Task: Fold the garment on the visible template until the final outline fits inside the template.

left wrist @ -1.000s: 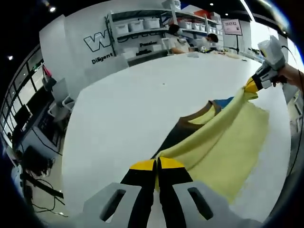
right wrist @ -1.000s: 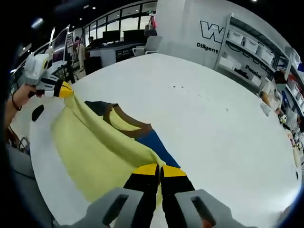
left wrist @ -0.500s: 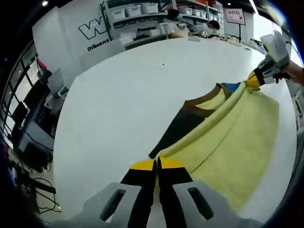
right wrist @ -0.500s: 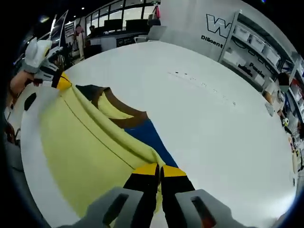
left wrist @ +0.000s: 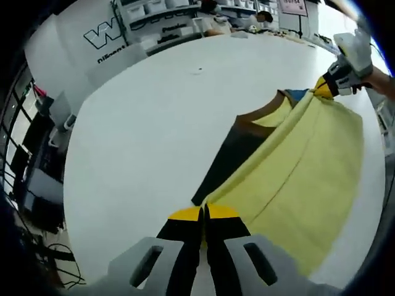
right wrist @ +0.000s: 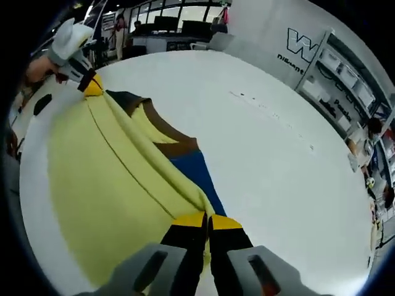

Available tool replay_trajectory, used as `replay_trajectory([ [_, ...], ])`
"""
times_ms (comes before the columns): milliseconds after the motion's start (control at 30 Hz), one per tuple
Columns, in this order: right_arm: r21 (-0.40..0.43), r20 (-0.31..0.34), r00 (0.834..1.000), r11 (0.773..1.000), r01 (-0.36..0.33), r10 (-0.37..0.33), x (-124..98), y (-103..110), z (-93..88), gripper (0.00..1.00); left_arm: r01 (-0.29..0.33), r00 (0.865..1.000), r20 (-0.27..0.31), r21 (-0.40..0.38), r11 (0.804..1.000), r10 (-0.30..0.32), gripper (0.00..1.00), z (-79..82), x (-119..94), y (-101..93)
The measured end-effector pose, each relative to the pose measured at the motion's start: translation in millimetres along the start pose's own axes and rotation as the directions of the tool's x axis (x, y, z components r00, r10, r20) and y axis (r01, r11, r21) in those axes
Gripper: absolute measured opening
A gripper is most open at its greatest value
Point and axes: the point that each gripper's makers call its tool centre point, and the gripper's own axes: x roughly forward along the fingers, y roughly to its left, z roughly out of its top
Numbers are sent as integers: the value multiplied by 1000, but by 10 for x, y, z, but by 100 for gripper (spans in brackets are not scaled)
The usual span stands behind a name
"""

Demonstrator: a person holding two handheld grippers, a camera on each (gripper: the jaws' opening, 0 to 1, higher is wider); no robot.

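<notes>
A yellow shirt point(left wrist: 302, 179) with a brown collar point(left wrist: 259, 114), a black sleeve point(left wrist: 228, 160) and a blue sleeve point(left wrist: 300, 94) lies on the white table point(left wrist: 148, 123). My left gripper point(left wrist: 204, 214) is shut on one end of a yellow edge of the shirt. My right gripper point(left wrist: 324, 88), held by a hand, is shut on the other end, so the edge runs taut between them near the collar. In the right gripper view my right gripper point(right wrist: 207, 220) pinches the yellow shirt point(right wrist: 105, 185) beside the blue sleeve point(right wrist: 194, 176), and my left gripper point(right wrist: 92, 86) holds it by the black sleeve point(right wrist: 123, 97).
The round white table point(right wrist: 278, 154) spreads wide beyond the shirt. Shelves with bins point(left wrist: 154, 9) and a lettered wall point(left wrist: 99, 37) stand behind it, with people seated at its far end point(left wrist: 216, 7). Chairs and desks point(right wrist: 185, 28) stand off the table's edge.
Both grippers have carried the taut yellow edge lower and further toward the collar, so more of the black and blue sleeves is covered. Both stay shut on the cloth.
</notes>
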Motion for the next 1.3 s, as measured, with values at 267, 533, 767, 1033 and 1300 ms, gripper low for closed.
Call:
replay_trajectory([
  [267,-71,-7,1000,997,-4,3,-49,59,-46,0,-18,997,-73,50,999,22,0,-61,-54,-94],
  [533,-114,1,1000,993,-25,25,-180,214,-193,0,9,994,-111,100,995,2,0,-217,-188,-253],
  [767,-74,15,997,995,-72,74,-300,353,-313,0,-6,993,-117,154,988,24,0,-319,-276,-376],
  [1033,-87,7,990,987,-138,139,-452,543,-466,0,61,994,-91,81,995,-54,0,-491,-400,-488],
  [1300,-77,-1,983,980,-184,185,-500,609,-517,0,83,995,-62,13,996,-82,0,-560,-446,-548],
])
